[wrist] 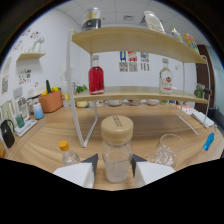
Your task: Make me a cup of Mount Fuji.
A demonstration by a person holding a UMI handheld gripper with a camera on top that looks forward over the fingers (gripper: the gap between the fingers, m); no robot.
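Where the wooden counter (pixel 150 131) spreads out ahead, one jar (pixel 117 150) with a pale wooden lid is seen standing between the two fingers of the claw (pixel 116 169). The fingers are set close at either side of the jar; whether both press on the glass cannot be told. One empty glass (pixel 165 149) is placed just right of the jar, and one small bottle with a yellow cap (pixel 67 153) lies just left of it. Behind them a two-tier shelf (pixel 135 39) is raised on white wire legs. On its lower tier, one bottle of red liquid (pixel 96 75) is kept at the left and one clear bottle with a red-and-white label (pixel 166 77) at the right; its writing cannot be read. More bottles are kept on the top tier, too blurred to be counted. One orange pot (pixel 51 100) is set far left. Posters (pixel 132 60) are pinned to the far wall, their text unreadable.
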